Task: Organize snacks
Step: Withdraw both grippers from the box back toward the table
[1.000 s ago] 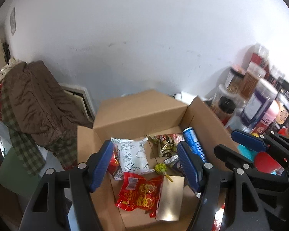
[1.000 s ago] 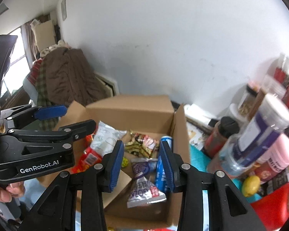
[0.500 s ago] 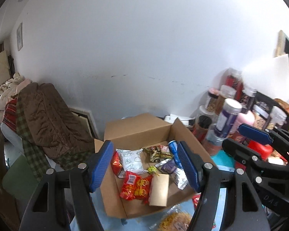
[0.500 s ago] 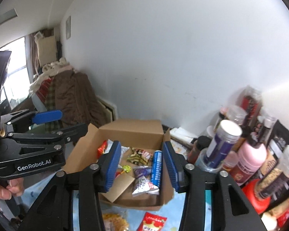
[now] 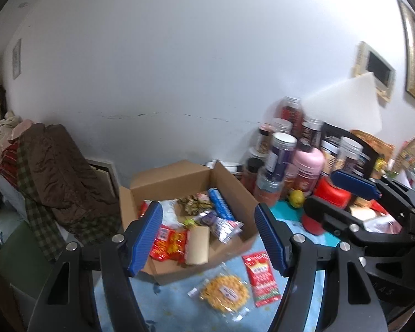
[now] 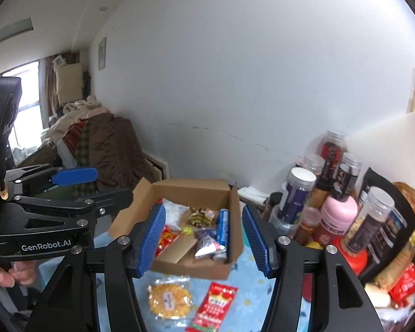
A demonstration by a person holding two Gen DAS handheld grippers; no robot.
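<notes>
An open cardboard box (image 5: 235, 188) (image 6: 191, 186) on the table holds several snacks, among them a blue tube (image 5: 221, 203) (image 6: 222, 225), a red packet (image 5: 170, 244) and a silver-purple packet (image 5: 224, 227). In front of the box lie a clear pack of yellow round snack (image 5: 224, 294) (image 6: 168, 300) and a red sachet (image 5: 261, 278) (image 6: 215, 307). My left gripper (image 5: 207, 235) is open and empty, held back from and above the box. My right gripper (image 6: 204, 238) hangs beside it with its jaws opening and nothing between them.
Jars and bottles (image 5: 279, 152) crowd the table's right, with a pink bottle (image 6: 337, 215), a lemon (image 5: 296, 197) and a red container (image 5: 332, 193). A brown coat (image 5: 58, 166) is piled at the left. A hand (image 6: 2, 274) holds the left gripper.
Both grippers have drawn back and risen away from the box. The right jaws have spread wider. The yellow snack pack and red sachet on the table have come into view.
</notes>
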